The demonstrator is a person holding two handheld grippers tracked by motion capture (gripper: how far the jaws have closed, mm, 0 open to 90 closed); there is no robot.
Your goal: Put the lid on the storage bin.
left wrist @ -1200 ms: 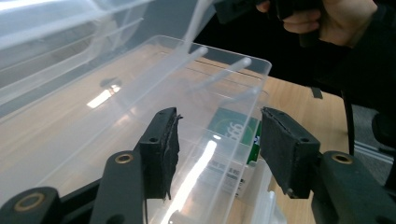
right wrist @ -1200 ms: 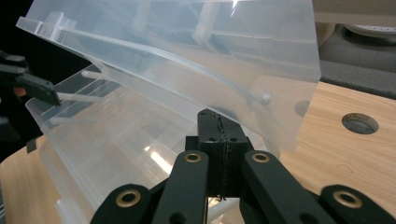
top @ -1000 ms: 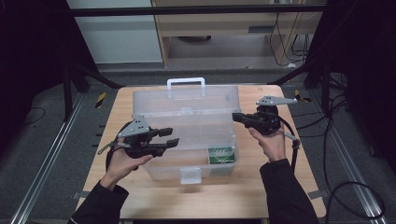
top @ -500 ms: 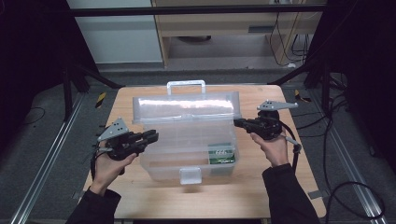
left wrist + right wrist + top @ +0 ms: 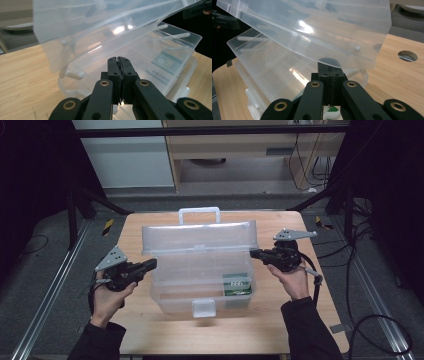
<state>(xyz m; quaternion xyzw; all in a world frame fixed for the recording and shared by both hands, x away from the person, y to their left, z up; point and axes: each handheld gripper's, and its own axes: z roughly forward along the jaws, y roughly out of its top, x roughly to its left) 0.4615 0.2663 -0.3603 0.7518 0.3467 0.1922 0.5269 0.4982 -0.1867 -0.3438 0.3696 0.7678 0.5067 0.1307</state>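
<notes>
Looking down at the table [image 5: 150, 330], there's a clear plastic storage box [image 5: 200, 285] sitting in the middle with its lid [image 5: 199, 237] tipped up about halfway, white carry handle [image 5: 199, 213] poking out behind it. Inside, at the front right corner, is a small green packet [image 5: 236, 285], and a white latch [image 5: 202, 308] hangs off the front edge.

The left gripper [image 5: 145, 266] sits just beside the box's left wall, jaws pressed together on nothing, as its own view shows [image 5: 118, 60]. The right gripper [image 5: 256, 254] is up against the right end of the lid, and its jaws are closed too [image 5: 329, 66], tip right under the lid's edge. Can't tell from any view whether it's actually propping the lid or just near it.

Handling-wise, I'd guess this box is light and mostly empty, so it'll slide on the wood if you push sideways. The plastic looks thin and glossy, probably slick and a bit flexy, and it could crack if pinched hard. The lid seems free on its hinges, so it might flop either way. Best grab spots, I reckon, are the lid's front rim or the handle; the flat walls give the jaws nothing to bite.
</notes>
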